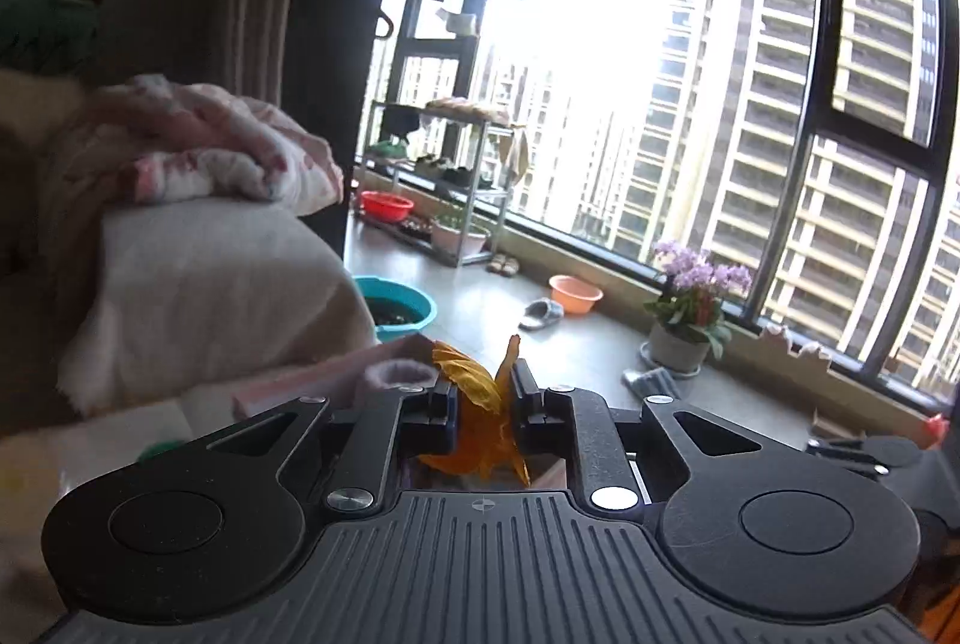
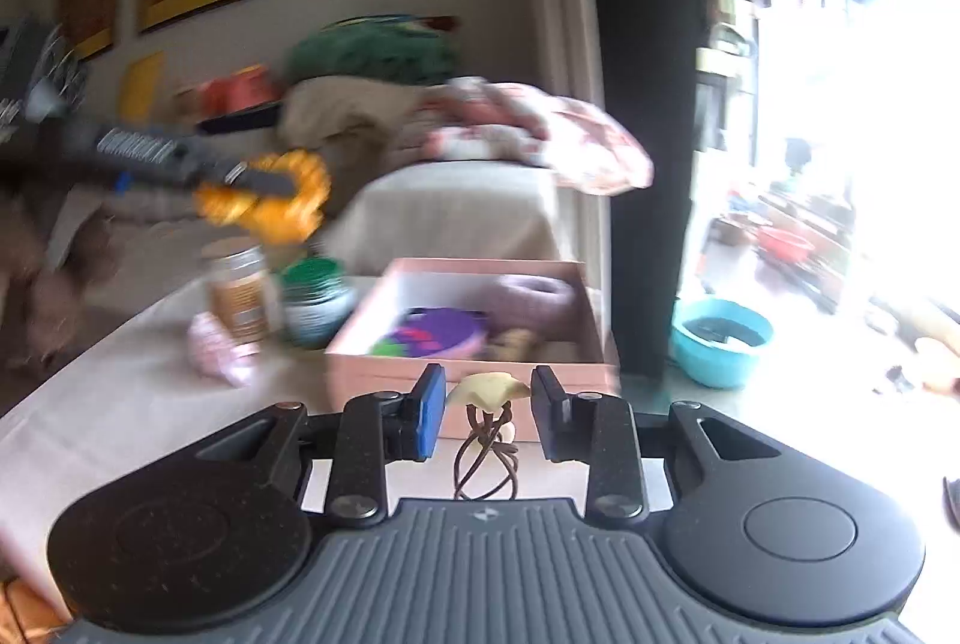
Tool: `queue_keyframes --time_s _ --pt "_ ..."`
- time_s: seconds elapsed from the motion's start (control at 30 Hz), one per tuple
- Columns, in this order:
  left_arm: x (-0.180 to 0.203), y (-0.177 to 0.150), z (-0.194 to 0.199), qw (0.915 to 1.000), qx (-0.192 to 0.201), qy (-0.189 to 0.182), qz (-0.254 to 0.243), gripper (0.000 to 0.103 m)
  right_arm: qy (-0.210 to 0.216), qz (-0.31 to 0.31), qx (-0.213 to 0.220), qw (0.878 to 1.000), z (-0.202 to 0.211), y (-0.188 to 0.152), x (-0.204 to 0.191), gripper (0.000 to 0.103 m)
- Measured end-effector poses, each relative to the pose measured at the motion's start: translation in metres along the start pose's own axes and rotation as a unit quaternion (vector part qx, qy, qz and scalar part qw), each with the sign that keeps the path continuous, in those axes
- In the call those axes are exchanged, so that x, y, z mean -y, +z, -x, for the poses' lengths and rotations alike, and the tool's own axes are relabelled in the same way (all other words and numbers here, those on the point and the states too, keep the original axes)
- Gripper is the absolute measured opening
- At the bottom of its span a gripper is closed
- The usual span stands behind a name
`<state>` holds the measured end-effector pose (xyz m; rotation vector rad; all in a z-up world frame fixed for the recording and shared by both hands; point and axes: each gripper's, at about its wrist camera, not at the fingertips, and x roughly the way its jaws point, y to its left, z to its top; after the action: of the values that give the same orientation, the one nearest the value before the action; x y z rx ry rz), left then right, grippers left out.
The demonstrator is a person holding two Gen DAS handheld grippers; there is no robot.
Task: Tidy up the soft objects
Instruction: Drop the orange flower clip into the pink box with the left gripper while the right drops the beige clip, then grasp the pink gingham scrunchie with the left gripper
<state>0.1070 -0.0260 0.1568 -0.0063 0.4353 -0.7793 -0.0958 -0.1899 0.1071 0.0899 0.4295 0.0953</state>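
My left gripper (image 1: 483, 407) is shut on an orange-yellow frilly soft ring (image 1: 480, 416); in the right wrist view it (image 2: 264, 185) holds the ring (image 2: 270, 206) in the air above the table, left of the pink box (image 2: 474, 374). The box holds a purple soft object (image 2: 438, 332) and a mauve ring (image 2: 528, 302). My right gripper (image 2: 487, 413) is open low over the table in front of the box, around a small yellowish piece with brown cord (image 2: 489, 428). A pink scrunchie (image 2: 213, 350) lies on the table.
Two jars (image 2: 240, 293) (image 2: 315, 305) stand left of the box on the white table (image 2: 120, 404). A cushioned sofa with heaped blankets (image 2: 480, 146) is behind. A teal basin (image 2: 720, 341) sits on the floor right. Flower pot (image 1: 684, 320) by the window.
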Motion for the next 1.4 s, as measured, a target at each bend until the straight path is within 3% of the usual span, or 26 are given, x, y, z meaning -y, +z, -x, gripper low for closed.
queue_keyframes --time_s 0.13,0.23,0.3,0.37,0.43,0.5,0.57,0.7,0.73,0.77,0.8,0.87,0.97,1.1,1.3,1.4 --pt "-0.006 0.012 -0.089 0.9965 -0.067 0.049 0.001 0.024 -0.007 -0.024 0.001 1.000 -0.009 -0.004 0.020 0.030" --pt "-0.024 -0.011 -0.133 0.9836 -0.141 0.111 0.021 0.025 -0.009 -0.030 -0.004 1.000 -0.020 -0.006 0.030 0.030" --pt "-0.034 -0.026 -0.138 0.9811 -0.161 0.104 0.026 0.024 -0.010 -0.027 -0.010 1.000 -0.022 -0.010 0.031 0.030" --pt "-0.045 -0.033 -0.128 0.9866 -0.142 0.057 0.057 0.024 -0.011 -0.024 -0.018 0.999 -0.029 -0.011 0.034 0.030" --pt "-0.054 -0.030 -0.106 0.9911 -0.081 0.029 0.101 0.024 -0.012 -0.025 -0.020 0.999 -0.038 -0.009 0.035 0.031" --pt "-0.065 -0.026 -0.083 0.9911 -0.023 0.047 0.123 0.024 -0.003 -0.028 -0.013 1.000 -0.047 0.001 0.034 0.031" --pt "-0.072 -0.023 -0.062 0.9896 0.010 0.073 0.124 0.024 0.017 -0.037 0.002 0.999 -0.059 0.021 0.033 0.030" --pt "-0.074 -0.029 -0.029 0.9872 0.019 0.114 0.110 0.024 0.058 -0.070 0.016 0.996 -0.101 0.085 0.035 0.033" --pt "-0.073 -0.035 -0.020 0.9862 0.016 0.123 0.110 0.024 0.071 -0.077 0.008 0.994 -0.113 0.101 0.036 0.038" --pt "-0.073 -0.042 -0.007 0.9850 0.013 0.132 0.110 0.024 0.075 -0.082 -0.003 0.994 -0.124 0.115 0.037 0.053" --pt "-0.076 -0.051 0.006 0.9833 0.011 0.144 0.111 0.024 0.066 -0.086 -0.004 0.994 -0.129 0.124 0.038 0.058" --pt "-0.077 -0.068 0.036 0.9787 0.010 0.166 0.120 0.024 0.037 -0.080 0.005 0.996 -0.130 0.132 0.037 0.058" --pt "-0.094 -0.096 0.070 0.9661 -0.011 0.208 0.153 0.024 0.031 -0.074 0.001 0.997 -0.121 0.121 0.031 0.063" --pt "-0.106 -0.139 0.103 0.9442 -0.046 0.276 0.174 0.024 0.039 -0.053 -0.047 0.997 -0.119 0.078 0.009 0.064" --pt "-0.113 -0.163 0.143 0.9035 -0.100 0.404 0.102 0.025 0.074 0.004 -0.106 0.992 -0.105 0.006 -0.045 0.065" --pt "-0.123 -0.154 0.162 0.8737 -0.113 0.470 0.051 0.025 0.104 0.029 -0.129 0.986 -0.103 -0.018 -0.072 0.064"
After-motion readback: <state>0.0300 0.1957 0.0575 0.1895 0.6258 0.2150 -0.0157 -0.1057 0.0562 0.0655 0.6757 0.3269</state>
